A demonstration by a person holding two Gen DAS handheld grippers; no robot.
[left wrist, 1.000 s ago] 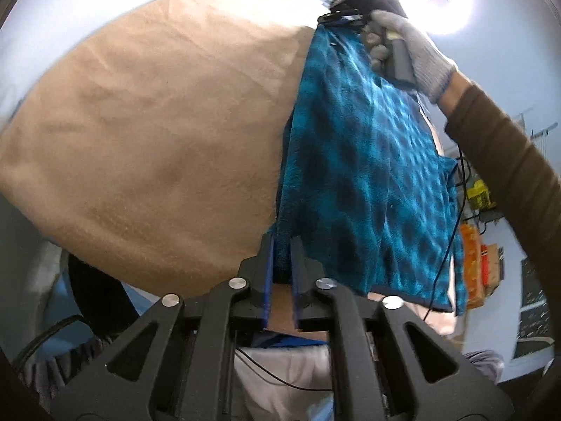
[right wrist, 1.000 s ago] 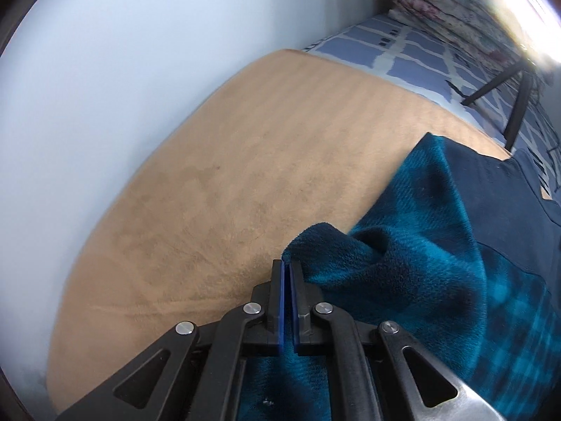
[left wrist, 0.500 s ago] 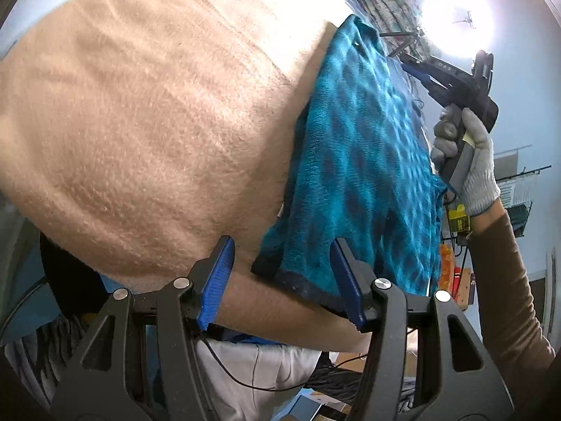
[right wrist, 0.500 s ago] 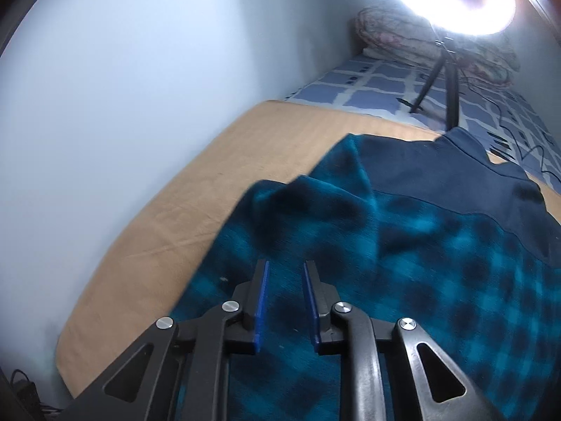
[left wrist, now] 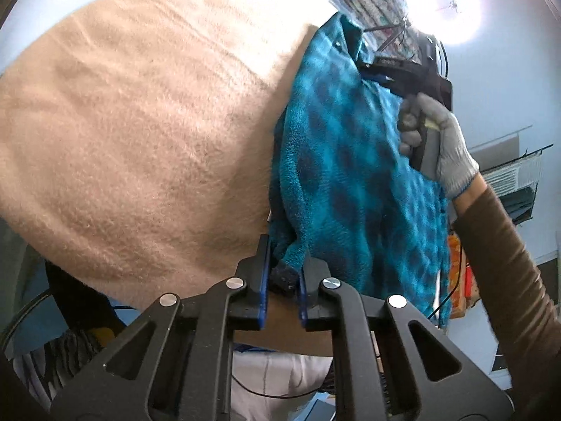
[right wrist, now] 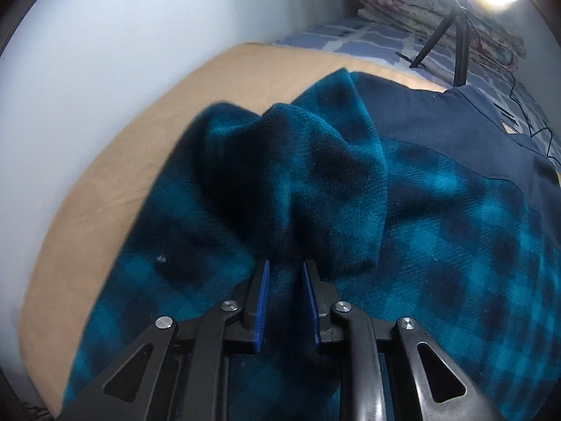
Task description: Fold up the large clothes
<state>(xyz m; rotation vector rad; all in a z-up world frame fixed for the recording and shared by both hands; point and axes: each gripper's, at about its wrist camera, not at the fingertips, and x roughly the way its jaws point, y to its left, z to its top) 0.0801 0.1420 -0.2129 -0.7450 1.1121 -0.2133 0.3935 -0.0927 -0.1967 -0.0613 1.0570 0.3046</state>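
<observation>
left hand-held gripper (left wrist: 283, 280) pinching shirt (left wrist: 354, 182) hem | right hand-held gripper's (right wrist: 284, 293) grip perhaps loose

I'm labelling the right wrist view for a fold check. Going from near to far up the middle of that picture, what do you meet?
Right tongs → bunched teal plaid fleece → tan blanket → blue patterned sheet → rolled floral quilt.

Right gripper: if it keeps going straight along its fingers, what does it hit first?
Most likely the raised fold of the teal plaid fleece garment, bunched directly ahead of the right gripper. Fabric already lies between its partly open jaws; the tan blanket lies beyond. Depth is uncertain.
</observation>
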